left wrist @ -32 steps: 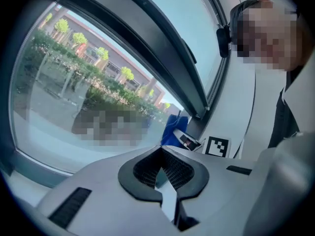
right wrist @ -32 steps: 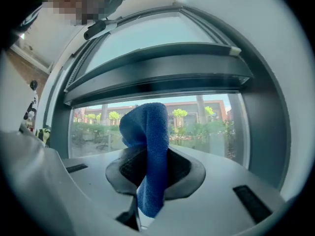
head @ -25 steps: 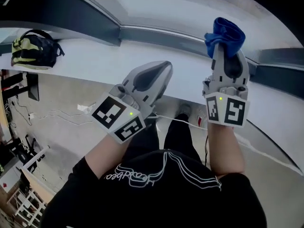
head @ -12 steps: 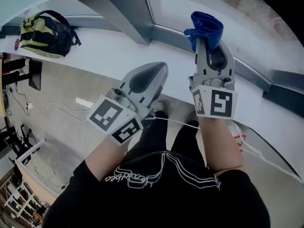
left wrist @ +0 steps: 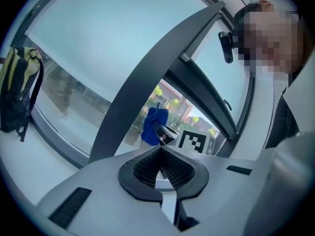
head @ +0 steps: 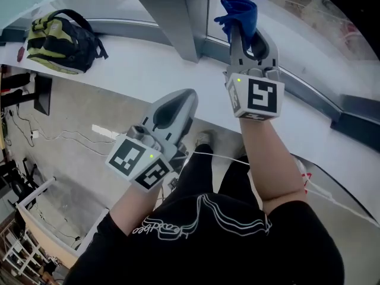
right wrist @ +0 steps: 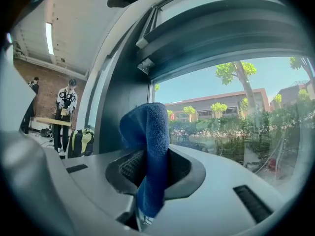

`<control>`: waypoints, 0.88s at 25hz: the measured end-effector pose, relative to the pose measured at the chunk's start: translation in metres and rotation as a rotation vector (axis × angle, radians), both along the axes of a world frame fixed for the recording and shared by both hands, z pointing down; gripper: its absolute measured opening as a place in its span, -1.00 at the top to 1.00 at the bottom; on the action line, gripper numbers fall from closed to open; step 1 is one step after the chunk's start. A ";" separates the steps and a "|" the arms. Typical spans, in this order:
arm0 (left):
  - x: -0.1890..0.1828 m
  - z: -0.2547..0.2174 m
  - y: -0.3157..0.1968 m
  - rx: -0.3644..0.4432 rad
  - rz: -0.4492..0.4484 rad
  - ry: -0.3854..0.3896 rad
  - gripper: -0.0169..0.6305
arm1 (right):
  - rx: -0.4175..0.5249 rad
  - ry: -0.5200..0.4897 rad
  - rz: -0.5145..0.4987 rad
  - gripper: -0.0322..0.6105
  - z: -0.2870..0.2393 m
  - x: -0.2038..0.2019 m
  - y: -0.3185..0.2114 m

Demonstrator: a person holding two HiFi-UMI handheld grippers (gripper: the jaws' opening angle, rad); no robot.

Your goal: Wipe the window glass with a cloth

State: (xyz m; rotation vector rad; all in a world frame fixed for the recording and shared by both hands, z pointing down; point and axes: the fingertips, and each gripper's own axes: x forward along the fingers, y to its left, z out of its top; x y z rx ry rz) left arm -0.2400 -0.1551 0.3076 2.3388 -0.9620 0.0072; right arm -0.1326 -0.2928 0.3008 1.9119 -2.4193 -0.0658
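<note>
A person stands at a white window sill (head: 136, 70), a gripper in each hand. The right gripper (head: 242, 31) is raised toward the window glass (head: 291, 16), its jaws clamped on a bunched blue cloth (head: 238, 9). The cloth seems close to the glass, though contact is unclear. The left gripper (head: 187, 100) hangs lower, jaws closed on nothing. A backpack (head: 59, 37) sits on the sill, far left.
</note>
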 end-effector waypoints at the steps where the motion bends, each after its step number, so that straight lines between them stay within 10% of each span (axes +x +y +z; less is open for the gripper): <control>1: -0.004 0.001 0.000 -0.002 -0.005 0.002 0.93 | 0.004 0.004 0.005 0.70 0.001 -0.003 -0.006; 22: -0.002 0.032 -0.004 -0.030 0.050 -0.034 0.93 | 0.005 0.019 0.095 0.70 0.022 0.013 -0.043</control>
